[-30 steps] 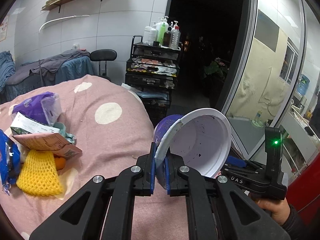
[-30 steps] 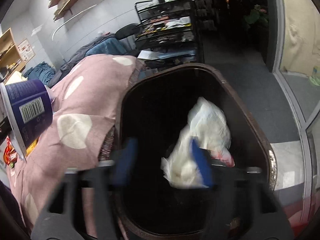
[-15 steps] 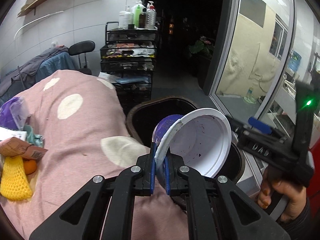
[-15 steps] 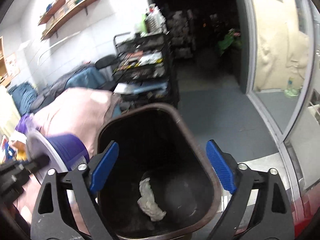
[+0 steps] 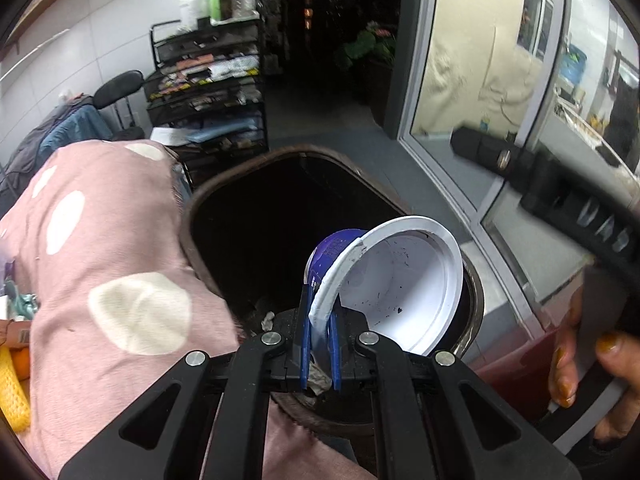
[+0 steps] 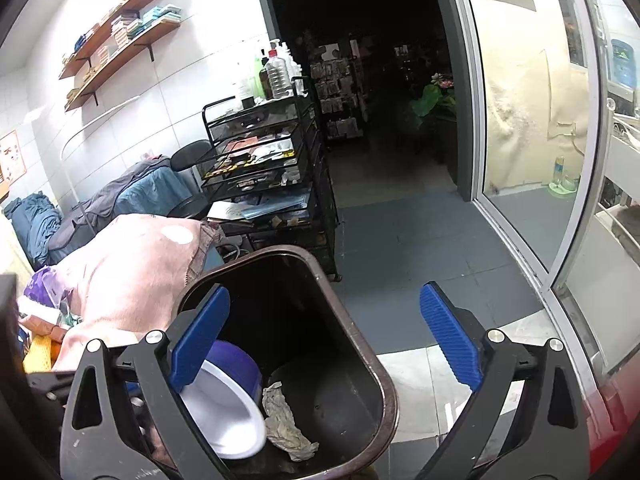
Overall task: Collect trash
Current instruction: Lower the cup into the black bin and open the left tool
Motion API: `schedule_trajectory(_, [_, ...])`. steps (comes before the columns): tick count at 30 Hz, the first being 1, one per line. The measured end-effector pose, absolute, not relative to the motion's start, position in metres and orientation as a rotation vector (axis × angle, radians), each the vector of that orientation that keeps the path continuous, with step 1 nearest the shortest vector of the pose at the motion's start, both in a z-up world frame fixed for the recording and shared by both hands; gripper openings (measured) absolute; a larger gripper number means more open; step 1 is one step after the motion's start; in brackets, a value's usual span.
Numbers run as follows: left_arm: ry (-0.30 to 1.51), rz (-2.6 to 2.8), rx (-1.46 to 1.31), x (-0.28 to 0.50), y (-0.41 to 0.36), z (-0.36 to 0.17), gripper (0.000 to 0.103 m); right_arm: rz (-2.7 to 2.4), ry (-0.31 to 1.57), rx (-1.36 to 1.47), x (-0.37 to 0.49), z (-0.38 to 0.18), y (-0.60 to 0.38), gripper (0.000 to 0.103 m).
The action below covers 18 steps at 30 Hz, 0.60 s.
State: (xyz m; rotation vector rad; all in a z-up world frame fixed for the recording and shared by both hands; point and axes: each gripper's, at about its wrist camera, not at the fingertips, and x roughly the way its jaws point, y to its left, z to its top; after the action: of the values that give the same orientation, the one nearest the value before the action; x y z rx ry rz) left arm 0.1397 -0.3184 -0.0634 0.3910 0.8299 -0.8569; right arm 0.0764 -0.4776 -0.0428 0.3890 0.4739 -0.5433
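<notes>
Cup [image 5: 394,284] over bin [image 5: 248,184]; only right wrist shows crumpled paper [image 6: 286,424].

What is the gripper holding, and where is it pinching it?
The left gripper pinches the purple cup by its white rim. The right gripper holds nothing.

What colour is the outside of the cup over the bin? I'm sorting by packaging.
Purple-blue outside, white rim and inside; the cup shows best in the left wrist view.

- Purple cup [image 5: 334,246]: faint white print on its outer wall, too small to read.
- Right gripper [image 5: 592,216] body: raised lettering, blurred, not legible.
- Wall poster [image 6: 10,156]: marks only, unreadable.
- No other legible text, brand or number.
</notes>
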Motion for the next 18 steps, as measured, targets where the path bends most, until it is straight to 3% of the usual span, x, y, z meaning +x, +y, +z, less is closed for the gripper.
schedule_trajectory(6, [0.856,-0.859,0.462,0.136,-0.328,-0.075,0.009,-0.538,0.47,0.404,0.075,-0.043,-0.48,0.095])
schedule_trajectory(8, [0.86,-0.856,0.479,0.135,-0.329,-0.077,0.014,-0.534,0.471,0.402,0.075,-0.042,-0.48,0.095])
schedule_trajectory(9, [0.862,-0.856,0.485,0.135,-0.329,-0.078,0.019,-0.532,0.47,0.403,0.076,-0.042,-0.479,0.095])
schedule_trajectory(11, [0.857,-0.851,0.492,0.134,-0.33,-0.078,0.055,-0.529,0.466,0.403,0.076,-0.041,-0.479,0.096])
schedule_trajectory(13, [0.829,-0.851,0.488,0.132,-0.329,-0.075,0.071,-0.529,0.461,0.4,0.075,-0.04,-0.479,0.098])
schedule_trajectory(18, [0.785,-0.876,0.481,0.127,-0.326,-0.069,0.08,-0.52,0.455,0.401,0.074,-0.04,-0.478,0.098])
